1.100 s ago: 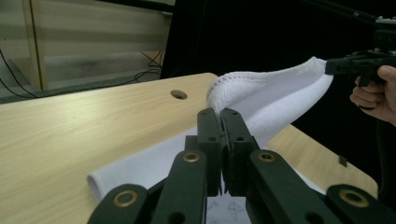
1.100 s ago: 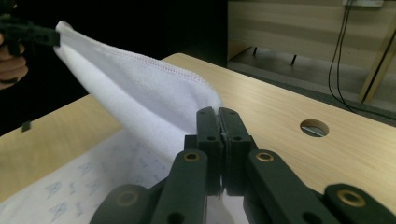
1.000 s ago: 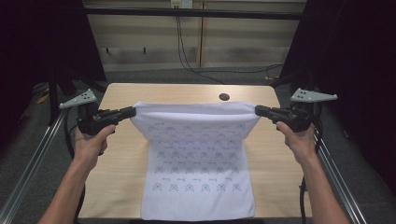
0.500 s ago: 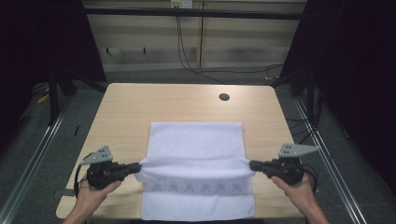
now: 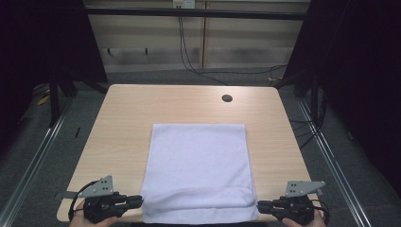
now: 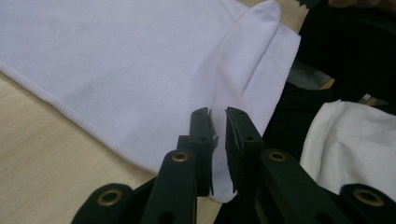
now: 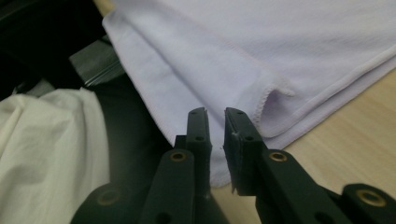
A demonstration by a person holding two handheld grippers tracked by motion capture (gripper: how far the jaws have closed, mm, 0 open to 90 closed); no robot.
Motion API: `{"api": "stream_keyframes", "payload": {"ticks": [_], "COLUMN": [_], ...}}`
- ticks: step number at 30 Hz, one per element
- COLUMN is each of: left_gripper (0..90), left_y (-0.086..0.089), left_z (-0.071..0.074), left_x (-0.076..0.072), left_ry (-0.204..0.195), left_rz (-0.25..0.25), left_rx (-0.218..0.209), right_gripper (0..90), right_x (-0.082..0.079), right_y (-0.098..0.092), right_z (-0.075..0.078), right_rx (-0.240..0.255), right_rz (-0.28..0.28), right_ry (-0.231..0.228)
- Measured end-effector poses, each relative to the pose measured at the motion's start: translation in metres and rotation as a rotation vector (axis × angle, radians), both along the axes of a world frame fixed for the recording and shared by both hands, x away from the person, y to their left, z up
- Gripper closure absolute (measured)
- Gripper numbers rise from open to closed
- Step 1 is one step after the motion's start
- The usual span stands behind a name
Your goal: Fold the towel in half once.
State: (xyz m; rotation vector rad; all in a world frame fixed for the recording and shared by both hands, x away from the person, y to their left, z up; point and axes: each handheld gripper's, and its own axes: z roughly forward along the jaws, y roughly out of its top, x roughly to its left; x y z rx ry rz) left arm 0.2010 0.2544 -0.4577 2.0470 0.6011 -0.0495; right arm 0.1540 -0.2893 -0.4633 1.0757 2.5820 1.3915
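Towel (image 5: 198, 170) lies flat on the wooden table (image 5: 127, 109), folded over on itself, long axis running away from me, near edge at the table's front edge with a soft rolled fold across it just short of that edge. Starting at the left: my left claw (image 5: 137, 202) sits at the towel's near left corner, tips level with the table and pointing inward at the cloth. Its jaws have just been opening; in the left gripper view (image 6: 218, 122) they stand a narrow slit apart, and the towel's hemmed corner lies right under and in front of the tips, not pinched as far as I can see. My hand behind it is mostly cut off by the frame's bottom edge. Middle: towel surface is smooth and plain white, far edge straight and square to the table, a small dark round hole (image 5: 227, 98) in the tabletop well beyond it. Right: my right claw (image 5: 261, 205) mirrors the left at the near right corner, also pointing inward. Its jaws have just been opening too; in the right gripper view (image 7: 215, 122) they are parted by a thin gap, the doubled hem layers just ahead and beside the tips, nothing clamped between the pads.
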Motion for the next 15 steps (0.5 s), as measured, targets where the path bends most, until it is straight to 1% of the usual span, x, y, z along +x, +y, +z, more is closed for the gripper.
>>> {"api": "stream_keyframes", "payload": {"ticks": [1,2,3,4,5,6,7,8,9,10,12,13,14,15], "left_gripper": [79.6,76.8,74.4,74.0,74.6,75.0,74.6,73.6,72.9,71.8,71.0,70.6,70.7,70.8], "left_y": [0.0,0.001,0.003,0.004,0.004,0.004,0.003,0.002,-0.002,-0.004,-0.014,-0.021,-0.028,-0.033], "left_z": [0.0,0.0,0.0,0.0,0.0,0.0,-0.001,-0.001,-0.003,-0.003,-0.008,-0.01,-0.013,-0.015], "left_x": [-0.001,0.0,0.001,0.004,0.007,0.016,0.021,0.03,0.041,0.047,0.059,0.061,0.061,0.058], "left_ry": [0.012,0.015,0.016,0.013,0.01,0.009,0.016,0.026,0.025,0.025,0.045,0.055,0.056,0.066], "left_rz": [-0.002,-0.011,-0.009,0.008,0.021,0.035,0.046,0.049,0.064,0.072,0.09,0.075,0.044,0.021], "left_rx": [0.015,0.02,0.012,0.013,0.023,0.02,0.011,0.013,0.013,0.02,0.027,0.038,0.058,0.074], "right_gripper": [76.3,71.1,68.7,67.4,65.8,63.7,60.3,59.5,59.4,58.2,56.6,57.0,61.2,70.4], "right_x": [0.001,0.005,0.01,0.016,0.022,0.028,0.038,0.044,0.051,0.059,0.067,0.071,0.073,0.073], "right_y": [0.0,0.001,0.004,0.007,0.009,0.011,0.013,0.015,0.017,0.022,0.028,0.031,0.033,0.036], "right_z": [0.001,0.003,0.004,0.004,0.004,0.003,0.0,-0.003,-0.006,-0.011,-0.017,-0.021,-0.023,-0.025], "right_rx": [0.011,0.022,0.006,-0.019,-0.024,-0.018,-0.022,-0.027,-0.024,-0.028,-0.062,-0.077,-0.082,-0.087], "right_rz": [-0.018,-0.04,-0.062,-0.076,-0.08,-0.075,-0.075,-0.074,-0.062,-0.051,-0.054,-0.051,-0.04,-0.018], "right_ry": [-0.002,-0.01,-0.021,-0.029,-0.03,-0.031,-0.018,-0.005,0.011,0.031,0.056,0.072,0.092,0.107]}}
